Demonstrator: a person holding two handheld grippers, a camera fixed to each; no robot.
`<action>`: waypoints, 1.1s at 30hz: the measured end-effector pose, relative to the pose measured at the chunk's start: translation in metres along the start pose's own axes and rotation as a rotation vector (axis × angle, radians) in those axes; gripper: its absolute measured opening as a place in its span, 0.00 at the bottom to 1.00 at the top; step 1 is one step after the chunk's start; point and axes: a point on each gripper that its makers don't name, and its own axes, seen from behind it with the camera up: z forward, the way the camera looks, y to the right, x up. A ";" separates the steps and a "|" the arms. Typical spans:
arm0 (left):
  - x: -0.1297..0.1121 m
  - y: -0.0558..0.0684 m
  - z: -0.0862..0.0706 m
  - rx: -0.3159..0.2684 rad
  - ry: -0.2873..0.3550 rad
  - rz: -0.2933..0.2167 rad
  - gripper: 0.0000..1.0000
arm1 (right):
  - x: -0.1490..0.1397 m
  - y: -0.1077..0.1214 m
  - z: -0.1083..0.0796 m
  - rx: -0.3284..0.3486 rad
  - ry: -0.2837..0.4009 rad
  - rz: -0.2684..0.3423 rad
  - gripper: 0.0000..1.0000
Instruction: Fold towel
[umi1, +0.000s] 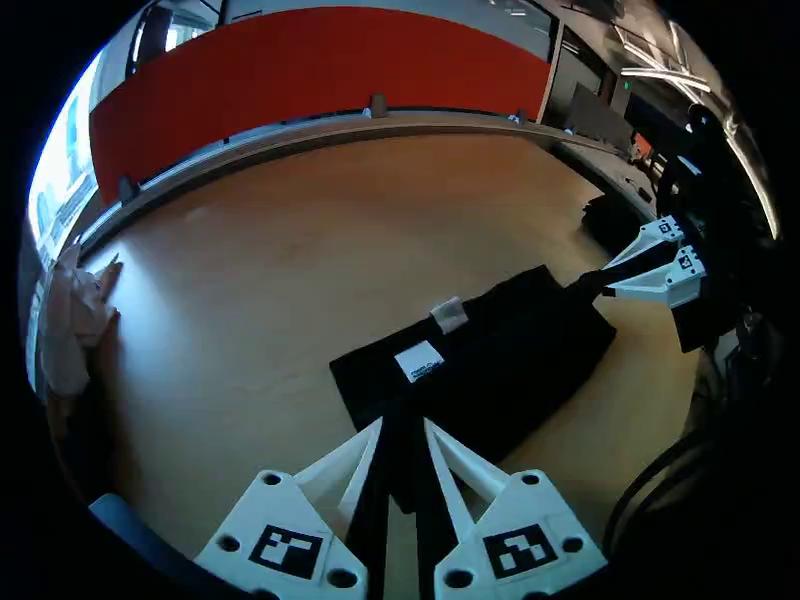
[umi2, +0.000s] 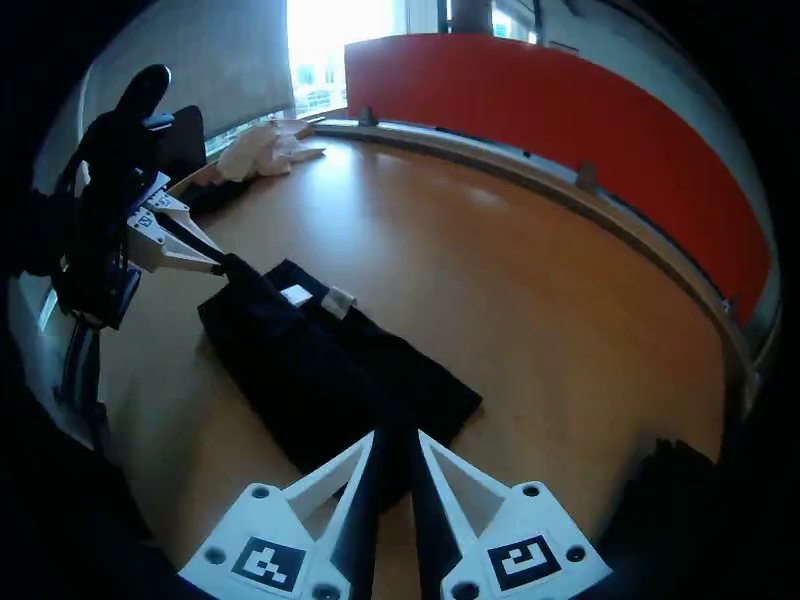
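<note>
one black rectangular cloth towel (umi1: 500, 350) lies in a long folded strip on the one pale wooden table (umi1: 300, 230), near the middle of its top. there are two hand-held white plastic grippers with black fingers, one at each end of the strip. in the left gripper view the left gripper (umi1: 403, 430) has its fingers drawn close together, with the near end of the towel pinched between them. the right gripper (umi1: 592, 285) is at the far end, its tips closed on that corner of the cloth. in the right gripper view the order is reversed. the right gripper (umi2: 397, 435) is clamped on the near end of the towel (umi2: 300, 370), and the left gripper (umi2: 228, 265) nips the far corner, which is raised a little off the table (umi2: 520, 280). two white labels sit on the towel's upper face, close to each other: a flat rectangular label (umi1: 420, 361) and a small folded tab (umi1: 450, 314). both appear again in the right gripper view, the label (umi2: 297, 294) just beside the tab (umi2: 338, 301). one heap of pale crumpled cloth (umi2: 262, 150) rests at the table's far edge, well apart from the towel. one long red partition panel (umi1: 320, 60) stands behind the table.
</note>
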 end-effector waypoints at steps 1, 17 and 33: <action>0.000 -0.001 0.002 0.004 -0.002 0.004 0.15 | -0.001 0.001 0.002 -0.005 -0.002 -0.001 0.17; -0.005 -0.027 0.023 0.091 -0.028 0.037 0.48 | -0.002 0.029 0.019 -0.094 -0.008 0.024 0.73; 0.000 -0.045 0.025 0.129 -0.027 -0.002 0.74 | 0.000 0.057 0.021 -0.183 0.004 0.012 0.89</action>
